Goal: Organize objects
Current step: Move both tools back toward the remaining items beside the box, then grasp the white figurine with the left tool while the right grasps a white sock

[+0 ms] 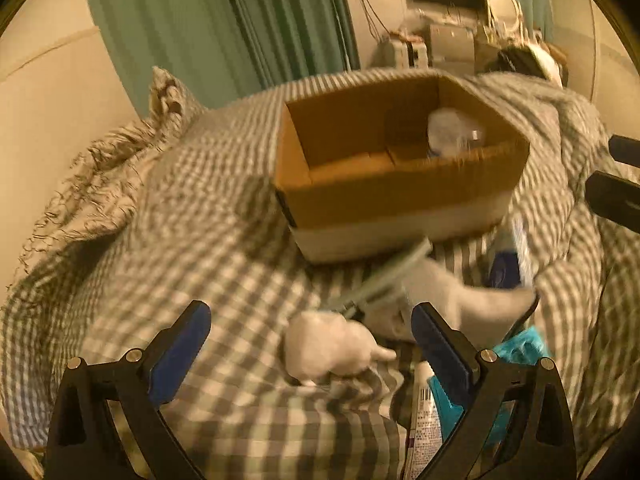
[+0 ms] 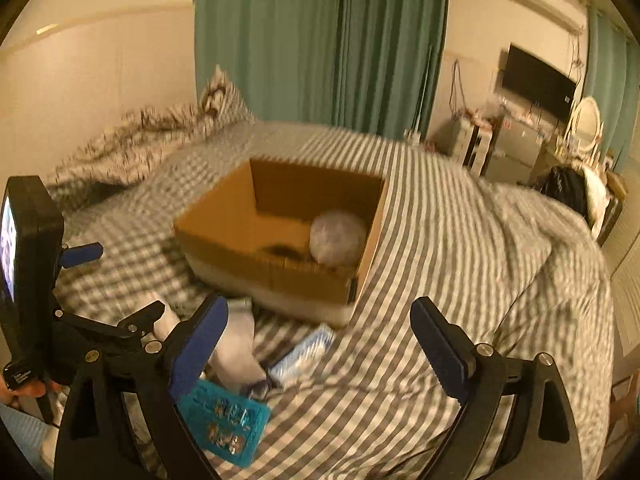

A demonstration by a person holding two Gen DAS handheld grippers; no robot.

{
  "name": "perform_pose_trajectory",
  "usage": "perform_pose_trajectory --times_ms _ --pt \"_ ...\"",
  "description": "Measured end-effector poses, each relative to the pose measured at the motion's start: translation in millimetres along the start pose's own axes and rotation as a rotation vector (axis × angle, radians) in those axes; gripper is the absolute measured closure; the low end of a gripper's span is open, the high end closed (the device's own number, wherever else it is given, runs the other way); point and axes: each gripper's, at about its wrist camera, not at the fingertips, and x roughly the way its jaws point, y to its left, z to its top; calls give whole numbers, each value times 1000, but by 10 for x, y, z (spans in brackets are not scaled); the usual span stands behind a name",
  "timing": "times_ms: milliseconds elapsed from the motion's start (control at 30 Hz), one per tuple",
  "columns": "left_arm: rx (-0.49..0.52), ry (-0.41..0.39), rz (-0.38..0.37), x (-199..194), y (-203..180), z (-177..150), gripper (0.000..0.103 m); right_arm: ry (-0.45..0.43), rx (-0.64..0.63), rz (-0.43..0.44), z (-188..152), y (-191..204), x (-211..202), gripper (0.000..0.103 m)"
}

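Note:
An open cardboard box sits on a grey striped bedspread and holds a clear plastic bag. My left gripper is open just above a small white crumpled item. A white sock, a teal packet, a white tube and a blue-white packet lie in front of the box. My right gripper is open and empty above the bedspread; the left gripper shows at its left.
A rumpled pillow lies at the head of the bed by green curtains. A television and a cluttered desk stand against the far right wall.

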Motion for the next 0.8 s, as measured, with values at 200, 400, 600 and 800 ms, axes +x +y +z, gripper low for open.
perform_pose_trajectory --times_ms 200,400,600,800 --pt "18 92 -28 320 -114 -136 0 73 23 50 -213 -7 334 10" --pt "33 145 -31 533 -153 -210 17 107 45 75 -280 -55 497 10" --pt "-33 125 -106 374 -53 -208 26 111 51 81 -306 -30 497 10" --pt "-75 50 -110 31 200 -53 26 96 29 104 -272 76 428 10"
